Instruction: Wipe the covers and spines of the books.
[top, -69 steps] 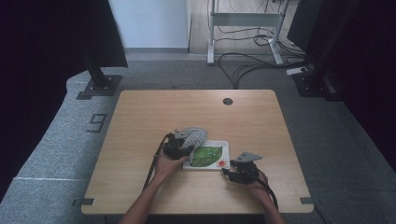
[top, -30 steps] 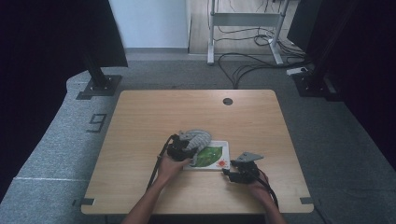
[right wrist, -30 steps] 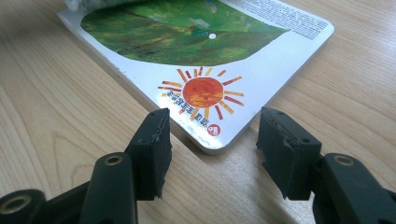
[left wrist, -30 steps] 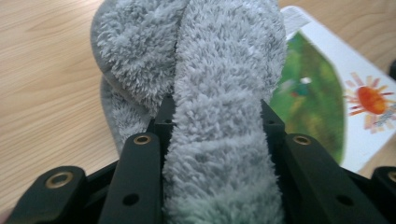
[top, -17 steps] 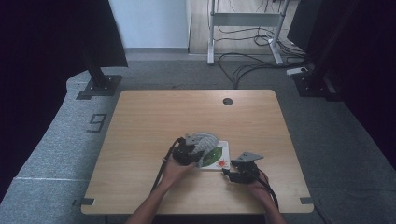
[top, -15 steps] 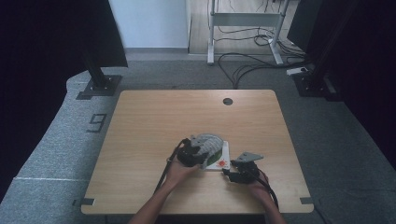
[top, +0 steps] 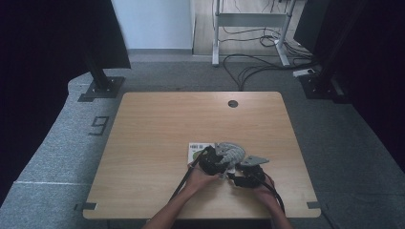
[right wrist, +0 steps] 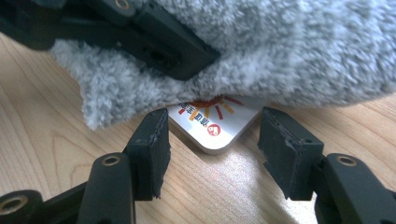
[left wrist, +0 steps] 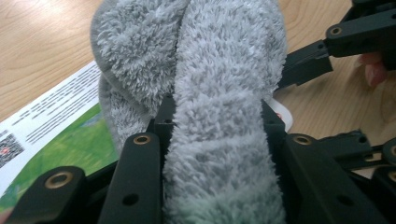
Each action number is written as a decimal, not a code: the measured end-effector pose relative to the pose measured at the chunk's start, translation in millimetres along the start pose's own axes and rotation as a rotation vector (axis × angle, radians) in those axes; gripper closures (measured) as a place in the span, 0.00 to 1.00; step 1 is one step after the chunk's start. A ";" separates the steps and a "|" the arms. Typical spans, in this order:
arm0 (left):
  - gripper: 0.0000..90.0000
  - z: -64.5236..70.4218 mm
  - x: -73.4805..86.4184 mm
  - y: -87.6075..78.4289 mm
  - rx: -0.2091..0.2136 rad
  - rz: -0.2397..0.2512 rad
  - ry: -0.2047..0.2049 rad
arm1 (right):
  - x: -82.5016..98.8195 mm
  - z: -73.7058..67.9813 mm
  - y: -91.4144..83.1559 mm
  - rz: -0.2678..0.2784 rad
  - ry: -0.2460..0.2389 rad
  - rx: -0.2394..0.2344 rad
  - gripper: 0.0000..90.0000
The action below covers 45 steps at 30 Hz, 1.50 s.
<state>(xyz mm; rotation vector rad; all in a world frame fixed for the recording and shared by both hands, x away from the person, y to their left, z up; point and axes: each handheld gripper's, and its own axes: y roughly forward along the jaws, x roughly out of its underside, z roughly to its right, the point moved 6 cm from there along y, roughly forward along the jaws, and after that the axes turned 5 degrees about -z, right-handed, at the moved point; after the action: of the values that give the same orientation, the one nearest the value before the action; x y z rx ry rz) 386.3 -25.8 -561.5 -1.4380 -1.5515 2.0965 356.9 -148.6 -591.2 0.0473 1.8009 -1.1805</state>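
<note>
right gripper [right wrist: 212,149] sits nearest, low on the wooden table [top: 157,143], jaws spread either side of the near right corner of a printed card [right wrist: 212,123], not gripping, likely bracing it from sliding. just left of it, left gripper [left wrist: 212,140] is clenched on a grey fluffy cloth [left wrist: 210,93], pressed down over the card's right part, looks like a wipe. green and white of the card [top: 197,151] shows past the cloth's left.
</note>
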 end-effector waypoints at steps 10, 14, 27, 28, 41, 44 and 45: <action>0.70 -39.2 13.0 -13.3 -0.043 -0.011 -0.069 | 0.7 0.6 -0.8 0.002 0.005 -0.004 0.47; 0.70 -57.4 19.2 -19.3 -0.057 -0.009 -0.105 | 1.0 2.1 -1.7 0.005 0.018 -0.015 0.47; 0.70 -97.2 43.2 -39.8 -0.112 -0.009 -0.191 | 0.2 4.8 -1.1 0.006 0.016 -0.014 0.47; 0.70 -98.7 44.3 -40.6 -0.115 -0.008 -0.195 | 0.2 4.8 -1.1 0.006 0.016 -0.014 0.47; 0.70 -104.8 46.7 -66.0 -0.109 0.068 -0.208 | -0.3 4.6 -0.4 0.002 0.010 0.000 0.46; 0.70 -108.7 50.8 -72.2 -0.117 0.079 -0.215 | -0.3 4.6 -0.2 0.002 0.008 0.004 0.46; 0.70 -110.5 52.7 -74.1 -0.120 0.082 -0.220 | -0.4 4.5 -0.2 0.001 0.007 0.005 0.46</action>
<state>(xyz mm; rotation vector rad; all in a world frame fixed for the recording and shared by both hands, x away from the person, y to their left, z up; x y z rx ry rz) 414.1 111.5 -532.6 -1.3692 -1.7527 2.3130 360.1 -151.8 -591.2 0.0555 1.8037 -1.1856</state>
